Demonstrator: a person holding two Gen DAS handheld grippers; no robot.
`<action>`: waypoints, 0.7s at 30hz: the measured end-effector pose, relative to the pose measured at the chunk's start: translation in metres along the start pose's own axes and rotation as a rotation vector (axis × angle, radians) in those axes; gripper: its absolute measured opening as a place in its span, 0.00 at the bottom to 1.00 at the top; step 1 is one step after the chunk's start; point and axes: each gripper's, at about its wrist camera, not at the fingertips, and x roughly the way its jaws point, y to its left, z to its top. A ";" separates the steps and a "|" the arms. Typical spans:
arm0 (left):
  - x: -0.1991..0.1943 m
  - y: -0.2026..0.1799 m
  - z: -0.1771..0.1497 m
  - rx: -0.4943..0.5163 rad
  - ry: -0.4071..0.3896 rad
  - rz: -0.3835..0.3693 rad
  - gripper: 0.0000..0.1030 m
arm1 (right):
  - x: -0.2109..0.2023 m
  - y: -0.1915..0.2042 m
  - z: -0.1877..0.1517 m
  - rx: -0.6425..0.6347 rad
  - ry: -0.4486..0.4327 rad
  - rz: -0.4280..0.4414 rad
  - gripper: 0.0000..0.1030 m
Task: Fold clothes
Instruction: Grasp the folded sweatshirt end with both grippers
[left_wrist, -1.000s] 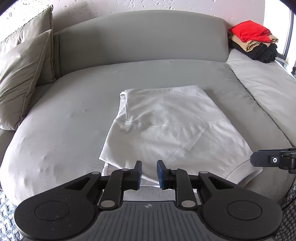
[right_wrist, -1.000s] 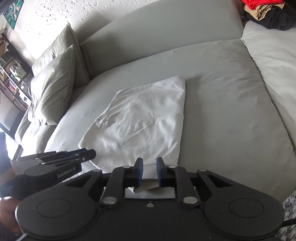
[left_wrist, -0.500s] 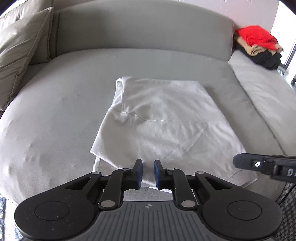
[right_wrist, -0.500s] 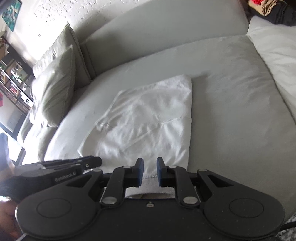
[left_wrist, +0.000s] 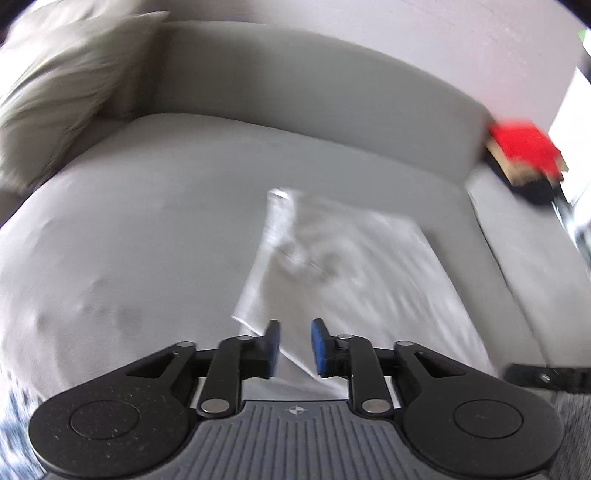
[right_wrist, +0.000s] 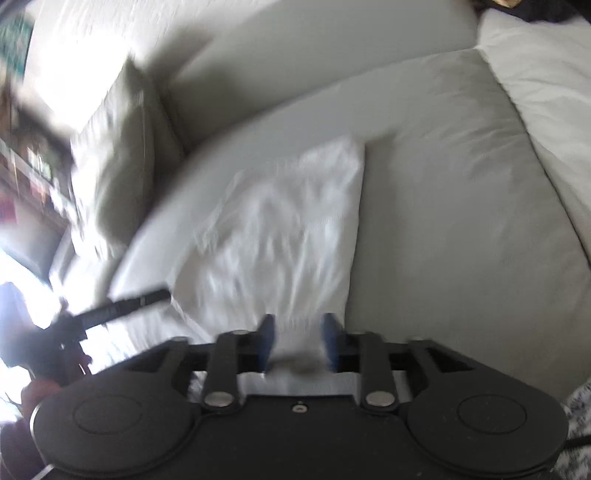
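Note:
A white garment (left_wrist: 351, 273) lies folded flat on the grey sofa seat (left_wrist: 147, 229); it also shows in the right wrist view (right_wrist: 288, 236). My left gripper (left_wrist: 295, 349) is open over the garment's near left corner, its blue pads apart. My right gripper (right_wrist: 297, 339) is open over the garment's near right edge, with white cloth showing between the pads. The right gripper's tip (left_wrist: 546, 376) shows at the lower right of the left wrist view. The left gripper (right_wrist: 110, 306) shows at the left of the right wrist view. Both views are motion-blurred.
Grey cushions (left_wrist: 66, 85) lean at the sofa's left end. A stack of folded clothes with a red one on top (left_wrist: 524, 147) sits at the back right. A second seat cushion (right_wrist: 546, 92) adjoins on the right. Shelves (right_wrist: 29, 162) stand far left.
Both grippers have moved in toward the garment's near edge and turned left; the right gripper's jaws have opened wider. The garment has stayed flat.

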 end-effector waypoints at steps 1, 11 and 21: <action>0.000 0.005 0.005 -0.020 -0.026 0.024 0.29 | 0.000 -0.005 0.004 0.039 -0.023 0.006 0.46; 0.061 0.049 0.038 -0.252 0.134 -0.031 0.38 | 0.035 -0.065 0.020 0.367 -0.022 0.101 0.45; 0.079 0.080 0.029 -0.465 0.209 -0.299 0.41 | 0.052 -0.091 0.032 0.469 0.014 0.200 0.45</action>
